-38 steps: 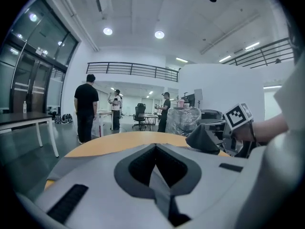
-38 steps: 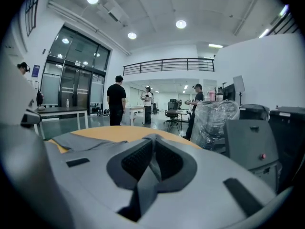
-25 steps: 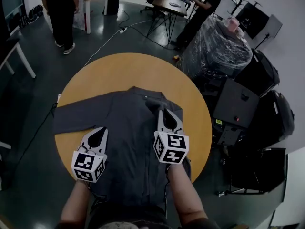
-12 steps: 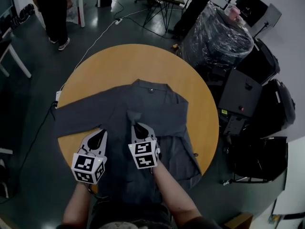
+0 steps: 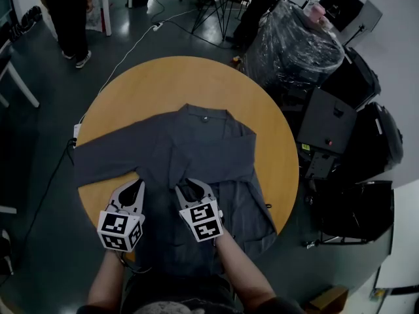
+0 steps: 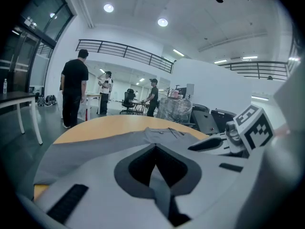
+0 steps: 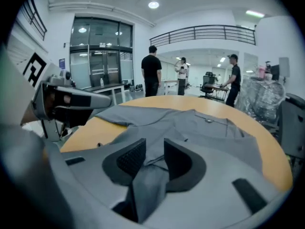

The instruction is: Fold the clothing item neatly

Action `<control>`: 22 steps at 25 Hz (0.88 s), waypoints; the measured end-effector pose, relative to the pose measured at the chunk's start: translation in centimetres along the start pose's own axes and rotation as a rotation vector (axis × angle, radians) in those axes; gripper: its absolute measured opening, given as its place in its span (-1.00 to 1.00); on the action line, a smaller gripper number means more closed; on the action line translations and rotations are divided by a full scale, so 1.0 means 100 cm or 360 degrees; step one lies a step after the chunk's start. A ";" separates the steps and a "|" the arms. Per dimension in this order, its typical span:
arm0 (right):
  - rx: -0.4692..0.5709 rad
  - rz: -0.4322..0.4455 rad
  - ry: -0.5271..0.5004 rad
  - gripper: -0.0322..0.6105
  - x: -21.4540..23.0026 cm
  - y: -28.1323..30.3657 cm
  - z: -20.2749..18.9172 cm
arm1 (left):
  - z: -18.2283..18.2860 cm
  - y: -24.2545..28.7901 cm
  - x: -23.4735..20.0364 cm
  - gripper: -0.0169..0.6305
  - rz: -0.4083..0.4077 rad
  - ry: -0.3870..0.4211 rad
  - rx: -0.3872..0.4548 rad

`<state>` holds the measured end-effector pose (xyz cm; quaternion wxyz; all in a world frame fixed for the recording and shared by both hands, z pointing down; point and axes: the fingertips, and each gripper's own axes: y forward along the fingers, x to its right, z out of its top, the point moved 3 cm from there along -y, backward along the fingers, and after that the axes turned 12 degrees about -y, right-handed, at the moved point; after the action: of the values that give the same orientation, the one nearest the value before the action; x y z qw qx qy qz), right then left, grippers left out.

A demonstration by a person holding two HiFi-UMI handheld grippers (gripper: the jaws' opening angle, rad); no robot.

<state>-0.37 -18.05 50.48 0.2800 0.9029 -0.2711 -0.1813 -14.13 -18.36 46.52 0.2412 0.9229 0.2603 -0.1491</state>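
Grey shirt [image 5: 196, 150] flat on the round wooden table [image 5: 171, 82]

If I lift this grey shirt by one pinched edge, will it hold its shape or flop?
Probably floppy: the shirt lies flat and creased on the table, and cloth sags between the right gripper's opening jaws. Likely light: the left gripper, shut on a thin pinch, looks enough to hold it. Pushed, it would likely bunch rather than slide whole.

We see a plain dark grey shirt [image 5: 196, 156], an orange table [image 5: 163, 87], and a pale left gripper [image 5: 135, 184] and right gripper [image 5: 187, 186] with black-and-white markers.
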 end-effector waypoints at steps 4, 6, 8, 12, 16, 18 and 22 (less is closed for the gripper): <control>-0.0039 -0.0112 0.0347 -0.61 0.040 0.013 -0.013 | 0.000 0.001 -0.007 -0.92 0.0006 0.0007 0.0006; -0.0082 -0.0112 0.0500 -0.60 0.054 0.030 -0.014 | 0.001 -0.002 -0.012 -0.92 0.0015 0.0008 0.0003; -0.0140 -0.0131 0.0563 -0.57 0.063 0.049 -0.014 | 0.001 -0.004 -0.018 -0.92 0.0027 0.0002 -0.0001; -0.0273 -0.0178 0.0572 -0.57 0.074 0.076 -0.022 | 0.002 -0.006 -0.028 -0.92 0.0050 -0.0010 -0.0007; -0.0341 -0.0173 0.0583 -0.57 0.077 0.091 -0.028 | 0.005 -0.004 -0.042 -0.92 0.0065 0.0007 -0.0012; -0.0358 -0.0165 0.0552 -0.61 0.074 0.094 -0.028 | 0.006 -0.003 -0.048 -0.92 0.0069 -0.0001 -0.0010; -0.0281 -0.0116 0.0451 -0.86 0.062 0.093 -0.010 | 0.005 -0.002 -0.053 -0.92 0.0076 0.0022 -0.0026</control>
<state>1.35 -27.78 55.75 0.3869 0.9005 -0.1791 -0.0854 -18.67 -20.67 48.20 0.2504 0.9279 0.2412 -0.1347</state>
